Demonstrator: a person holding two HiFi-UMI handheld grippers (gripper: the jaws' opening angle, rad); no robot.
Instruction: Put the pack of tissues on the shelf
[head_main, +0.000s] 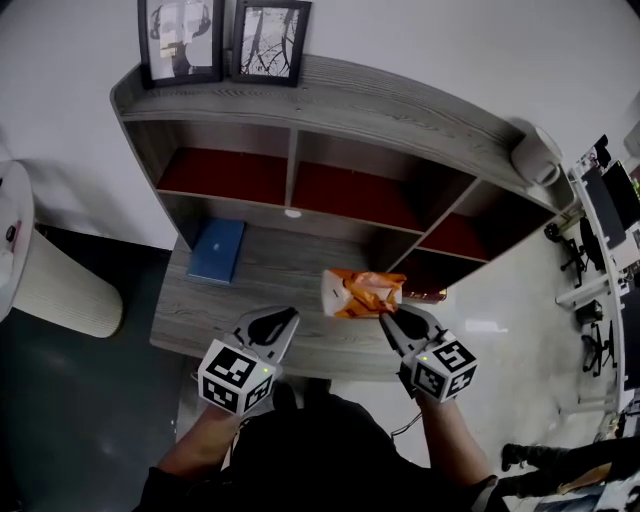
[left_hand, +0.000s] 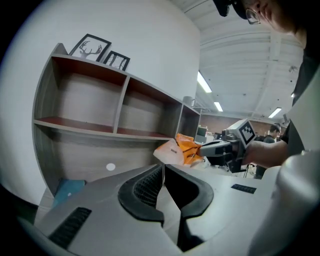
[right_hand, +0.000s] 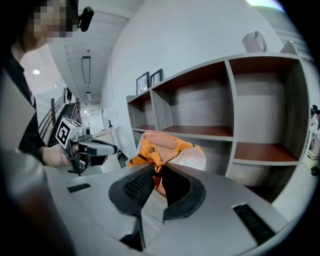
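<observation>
An orange and white pack of tissues hangs in the air over the desk, in front of the shelf unit. My right gripper is shut on the pack's near edge; in the right gripper view the pack bulges out beyond the jaws. My left gripper hovers to the left of the pack with its jaws together and nothing between them. From the left gripper view the pack and the right gripper show ahead at the right.
A blue book lies at the desk's back left. Two framed pictures and a white mug stand on top of the shelf unit. The shelf compartments have red floors. A white round stool stands at the left.
</observation>
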